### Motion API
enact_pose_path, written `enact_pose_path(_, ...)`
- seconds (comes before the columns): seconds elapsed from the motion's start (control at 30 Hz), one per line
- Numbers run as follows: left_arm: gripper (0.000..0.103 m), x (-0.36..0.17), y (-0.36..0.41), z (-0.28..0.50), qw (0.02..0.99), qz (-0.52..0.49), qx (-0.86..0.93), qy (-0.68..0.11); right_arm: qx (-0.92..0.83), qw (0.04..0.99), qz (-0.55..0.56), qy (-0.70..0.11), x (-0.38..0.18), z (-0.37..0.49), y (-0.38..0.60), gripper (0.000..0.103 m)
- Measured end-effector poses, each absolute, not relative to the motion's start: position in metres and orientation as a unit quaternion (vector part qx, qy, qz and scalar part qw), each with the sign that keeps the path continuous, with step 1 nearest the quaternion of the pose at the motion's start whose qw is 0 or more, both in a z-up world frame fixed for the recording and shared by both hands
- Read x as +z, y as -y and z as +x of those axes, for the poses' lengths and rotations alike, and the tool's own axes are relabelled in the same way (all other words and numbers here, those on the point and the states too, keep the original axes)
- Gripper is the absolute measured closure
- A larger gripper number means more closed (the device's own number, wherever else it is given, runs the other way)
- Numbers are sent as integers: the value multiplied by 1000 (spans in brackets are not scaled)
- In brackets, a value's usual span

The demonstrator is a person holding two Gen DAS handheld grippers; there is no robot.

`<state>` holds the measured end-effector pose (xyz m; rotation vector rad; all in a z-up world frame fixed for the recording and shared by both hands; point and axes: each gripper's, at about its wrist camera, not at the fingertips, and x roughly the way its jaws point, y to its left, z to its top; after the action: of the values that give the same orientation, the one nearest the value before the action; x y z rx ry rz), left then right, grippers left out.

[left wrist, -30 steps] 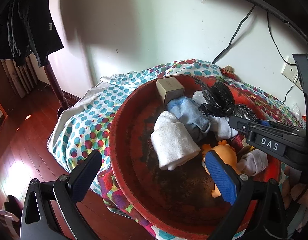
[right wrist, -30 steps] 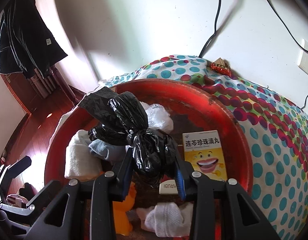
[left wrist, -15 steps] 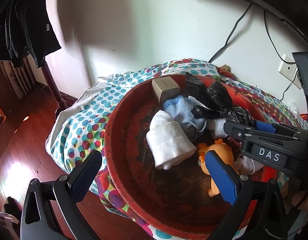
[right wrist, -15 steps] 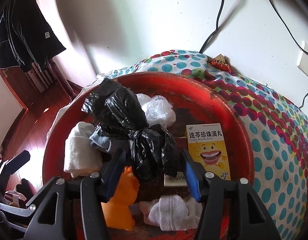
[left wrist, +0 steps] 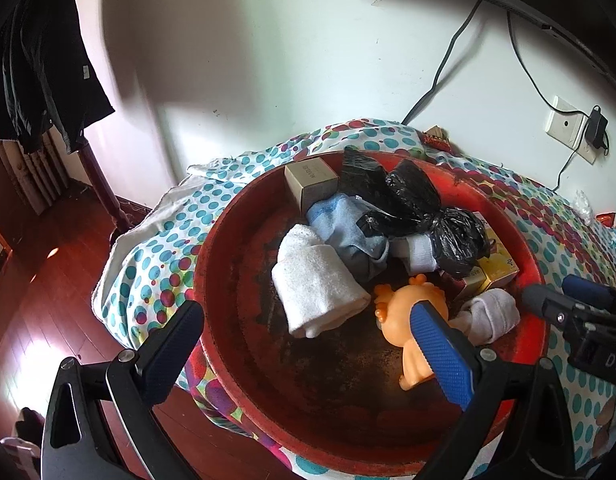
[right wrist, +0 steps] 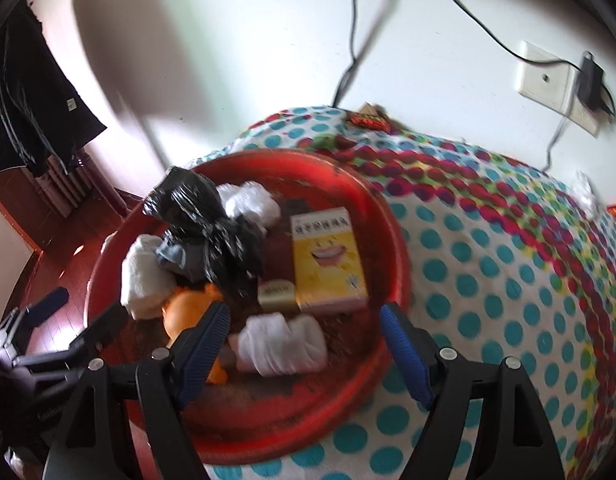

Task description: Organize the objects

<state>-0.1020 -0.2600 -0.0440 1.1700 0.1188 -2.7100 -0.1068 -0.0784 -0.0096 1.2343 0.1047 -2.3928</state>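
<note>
A red basin point(left wrist: 236, 272) point(right wrist: 392, 240) sits on a polka-dot cloth. In it lie a black plastic bag point(left wrist: 420, 216) point(right wrist: 204, 220), a white towel roll point(left wrist: 312, 284), a blue sock point(left wrist: 348, 232), an orange toy point(left wrist: 404, 320) point(right wrist: 188, 308), a yellow box point(right wrist: 324, 256), a tan box point(left wrist: 312, 178) and a white sock point(right wrist: 280, 344). My left gripper point(left wrist: 308, 352) is open and empty at the basin's near left rim. My right gripper point(right wrist: 306, 344) is open and empty above the basin's near right rim; it also shows in the left wrist view point(left wrist: 564, 304).
The polka-dot cloth point(right wrist: 508, 280) spreads to the right of the basin. A wall with cables and a socket point(right wrist: 548, 80) stands behind. A dark coat point(left wrist: 40, 72) hangs at the left over the wooden floor point(left wrist: 40, 300). A small red packet point(right wrist: 368, 120) lies by the wall.
My right gripper opened, let go of the black bag into the basin, and drew back to the right. My left gripper stayed open and shifted slightly.
</note>
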Motion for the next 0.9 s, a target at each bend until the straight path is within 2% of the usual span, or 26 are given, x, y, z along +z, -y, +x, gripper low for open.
enact_pose_path(0.53,0,-19,229,-92,83,373,-924,-1,-866,193,450,-102,-22,-56,66,23)
enact_pose_path(0.9,0,-20,225,-96,72,411,-908,-32,-858,207,456,-112,-16,-53,74,23)
